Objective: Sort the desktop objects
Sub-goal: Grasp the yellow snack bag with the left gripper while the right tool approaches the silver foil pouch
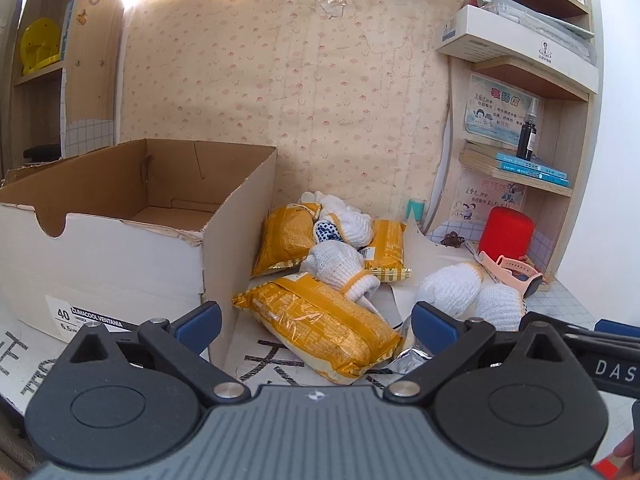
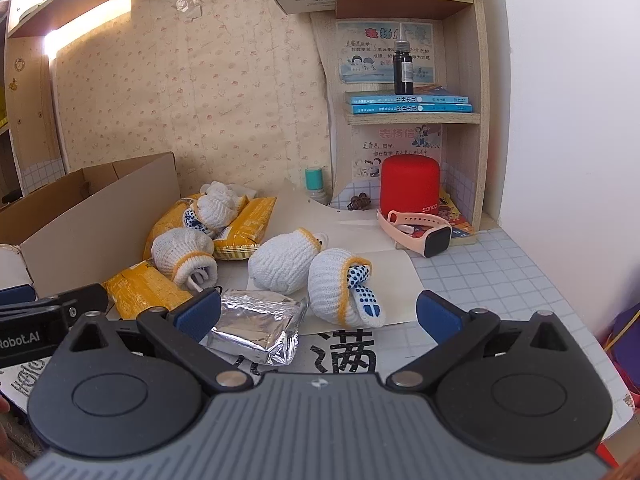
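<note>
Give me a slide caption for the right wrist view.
Open right gripper hovering over a foil packet and rolled work gloves beside a cardboard box.

The cardboard box (image 1: 120, 216) is brown inside and white outside, with a black-and-white label. The snack packets (image 1: 320, 332) are yellow-orange with pale stripes along their sealed edges. The rolled gloves (image 2: 280, 264) are white knit with yellow cuffs; one glove (image 2: 340, 292) shows blue dots on its palm. The foil packet (image 2: 256, 324) is shiny silver. The speaker (image 2: 410, 188) is red, the smartwatch (image 2: 424, 236) pink with a black face. The wallpaper (image 1: 300, 100) is beige with small pink motifs. The desk (image 2: 500, 280) bears a pale grid pattern. Both tongs (image 1: 316, 320) (image 2: 320, 312) have blue pads on black arms.
</note>
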### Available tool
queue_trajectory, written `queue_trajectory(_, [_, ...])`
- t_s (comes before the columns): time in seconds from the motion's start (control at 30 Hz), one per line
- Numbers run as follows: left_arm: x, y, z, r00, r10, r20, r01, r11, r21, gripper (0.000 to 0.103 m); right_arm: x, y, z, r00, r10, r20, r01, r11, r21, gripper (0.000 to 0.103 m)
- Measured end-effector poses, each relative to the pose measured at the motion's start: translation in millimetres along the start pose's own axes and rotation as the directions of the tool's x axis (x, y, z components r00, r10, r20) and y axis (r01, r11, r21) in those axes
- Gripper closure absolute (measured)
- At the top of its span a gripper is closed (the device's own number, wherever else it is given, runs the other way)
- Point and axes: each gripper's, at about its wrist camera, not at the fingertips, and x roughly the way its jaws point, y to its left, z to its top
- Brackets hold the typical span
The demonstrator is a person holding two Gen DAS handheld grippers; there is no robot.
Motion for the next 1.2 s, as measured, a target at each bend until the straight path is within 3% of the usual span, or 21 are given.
queue_trajectory(0.2, [24,-28,-8,0.999,0.028,-0.035,-0.026,0.998,0.050,0.000,4,-20,-2,1.000,0.023,0.007,-0.023,0.999,0.034,0.002])
queue_trajectory(0.37, [46,-36,-2,0.995,0.090,-0.039,-0.089,0.996,0.031,0.000,10,-32,-6,0.999,0.037,-0.002,-0.037,0.998,0.051,0.002])
queue_trajectory(0.63, [85,-35,4,0.962,0.220,-0.160,-0.226,0.974,-0.025,0.000,13,-47,-9,0.999,0.042,0.000,-0.042,0.996,0.082,0.002])
queue_trajectory(0.8, [99,-26,0,0.943,0.230,-0.239,-0.255,0.964,-0.076,0.001,12,-54,-8,0.999,0.040,0.010,-0.041,0.995,0.096,0.002])
queue_trajectory(0.9, [92,-25,-5,0.951,0.220,-0.216,-0.244,0.965,-0.093,0.010,12,-56,-9,0.999,0.042,0.011,-0.043,0.994,0.100,0.002])
queue_trajectory(0.97, [87,-26,-7,0.959,0.199,-0.203,-0.218,0.973,-0.080,0.022,12,-55,-9,0.999,0.044,0.010,-0.045,0.994,0.098,0.002])
queue_trajectory(1.2, [71,-23,-13,0.974,0.145,-0.175,-0.156,0.986,-0.052,0.033,11,-51,-8,0.999,0.052,0.014,-0.054,0.994,0.098,0.002])
